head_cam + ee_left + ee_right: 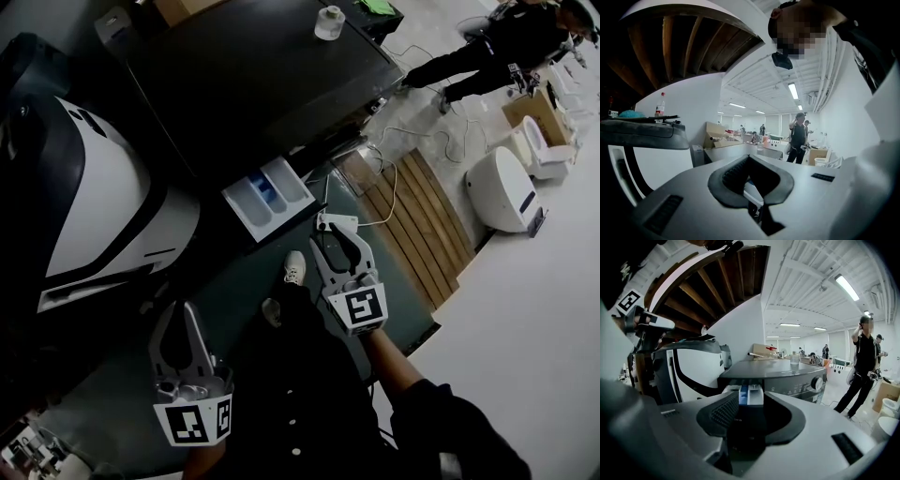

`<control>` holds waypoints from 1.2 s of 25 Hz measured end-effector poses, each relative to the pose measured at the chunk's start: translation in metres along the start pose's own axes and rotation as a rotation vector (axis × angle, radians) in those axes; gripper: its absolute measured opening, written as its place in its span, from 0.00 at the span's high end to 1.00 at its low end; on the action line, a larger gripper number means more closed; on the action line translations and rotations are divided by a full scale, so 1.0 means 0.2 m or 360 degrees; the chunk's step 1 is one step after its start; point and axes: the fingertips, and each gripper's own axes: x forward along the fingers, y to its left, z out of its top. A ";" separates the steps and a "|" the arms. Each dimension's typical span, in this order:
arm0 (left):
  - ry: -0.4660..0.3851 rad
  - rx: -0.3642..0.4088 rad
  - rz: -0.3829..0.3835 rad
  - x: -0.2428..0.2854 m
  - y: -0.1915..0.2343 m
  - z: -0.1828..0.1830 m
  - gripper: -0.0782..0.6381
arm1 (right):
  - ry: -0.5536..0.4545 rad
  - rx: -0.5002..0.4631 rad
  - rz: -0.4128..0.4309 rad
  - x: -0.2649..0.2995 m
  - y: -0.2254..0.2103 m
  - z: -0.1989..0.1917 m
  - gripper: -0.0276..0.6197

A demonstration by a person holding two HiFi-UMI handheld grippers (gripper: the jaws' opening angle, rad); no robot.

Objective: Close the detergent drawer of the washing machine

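The dark washing machine (262,75) stands at the top of the head view, and its white detergent drawer (270,197), with a blue insert, is pulled out of the front. My right gripper (339,232) is just right of the drawer and a little short of it, open with nothing between its fingers. The right gripper view looks straight along the jaws at the drawer (749,393), a short way off. My left gripper (178,323) hangs lower left, farther from the machine, also open and empty.
A white-and-black appliance (94,187) stands close on the left of the washer. A clear cup (328,21) sits on the washer's top. Wooden slats (422,225) and cables lie on the floor to the right. White fixtures (502,187) and a standing person (487,47) are farther right.
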 end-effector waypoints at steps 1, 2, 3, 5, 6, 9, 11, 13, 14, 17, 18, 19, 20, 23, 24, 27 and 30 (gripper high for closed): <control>0.0008 -0.0001 -0.0002 0.00 0.00 -0.01 0.88 | 0.0021 0.0000 0.0003 0.01 0.01 -0.04 0.71; 0.0015 -0.0002 -0.0003 0.01 0.00 -0.02 0.88 | 0.0046 0.0006 0.0004 0.03 0.02 -0.08 0.71; 0.0023 -0.0005 -0.0002 0.02 0.00 -0.03 0.88 | 0.0072 0.0014 0.0006 0.04 0.02 -0.13 0.71; 0.0039 -0.0012 0.0002 0.03 0.00 -0.06 0.88 | 0.0127 0.0027 0.0011 0.06 0.04 -0.21 0.71; 0.0046 -0.0015 0.0003 0.04 0.00 -0.07 0.88 | 0.0149 0.0023 0.0013 0.08 0.04 -0.24 0.71; 0.0059 -0.0024 0.0006 0.06 -0.01 -0.09 0.88 | 0.0188 0.0005 0.0016 0.12 0.03 -0.29 0.71; 0.0071 -0.0027 0.0011 0.07 -0.01 -0.10 0.88 | 0.0212 0.0016 0.0020 0.14 0.03 -0.35 0.71; 0.0085 -0.0030 0.0018 0.07 -0.01 -0.12 0.88 | 0.0230 0.0013 0.0029 0.16 0.04 -0.39 0.71; 0.0090 -0.0032 0.0021 0.08 -0.01 -0.12 0.88 | 0.0237 -0.0005 0.0036 0.17 0.04 -0.41 0.71; 0.0108 -0.0037 0.0026 0.09 -0.02 -0.14 0.88 | 0.0271 -0.0036 0.0050 0.19 0.04 -0.45 0.71; 0.0113 -0.0038 0.0026 0.09 -0.02 -0.15 0.88 | 0.0280 -0.0033 0.0054 0.20 0.04 -0.47 0.71; 0.0117 -0.0038 0.0026 0.10 -0.02 -0.15 0.88 | 0.0284 -0.0030 0.0057 0.20 0.04 -0.48 0.71; 0.0120 -0.0039 0.0027 0.10 -0.03 -0.15 0.88 | 0.0283 -0.0028 0.0059 0.21 0.04 -0.48 0.71; 0.0135 -0.0044 0.0038 0.11 -0.02 -0.16 0.88 | 0.0268 -0.0006 0.0067 0.25 0.04 -0.47 0.71; 0.0139 -0.0047 0.0043 0.11 -0.02 -0.17 0.88 | 0.0271 0.0000 0.0065 0.26 0.04 -0.47 0.71; 0.0145 -0.0052 0.0048 0.13 -0.01 -0.17 0.88 | 0.0293 -0.0024 0.0050 0.27 0.02 -0.48 0.70; 0.0151 -0.0058 0.0058 0.13 0.00 -0.18 0.88 | 0.0280 0.0023 0.0029 0.27 0.03 -0.47 0.69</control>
